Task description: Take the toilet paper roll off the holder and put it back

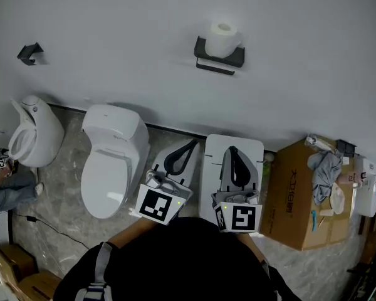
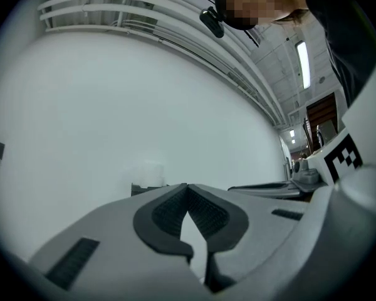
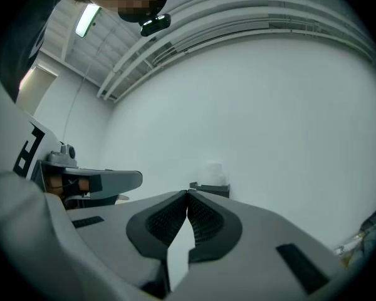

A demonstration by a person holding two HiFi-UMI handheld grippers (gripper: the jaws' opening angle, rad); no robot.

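- Left claw (image 2: 187,185) and right claw (image 3: 187,193): two, held side by side, level, pointing at the wall (image 1: 113,30). Both are closed tight with nothing between the jaws.
- One toilet paper roll (image 1: 223,37) sits on one holder (image 1: 235,59), well ahead of both claws.

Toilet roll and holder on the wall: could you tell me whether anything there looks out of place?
The roll stands on end atop the holder, while the bar beneath is bare; otherwise nothing looks askew or damaged.
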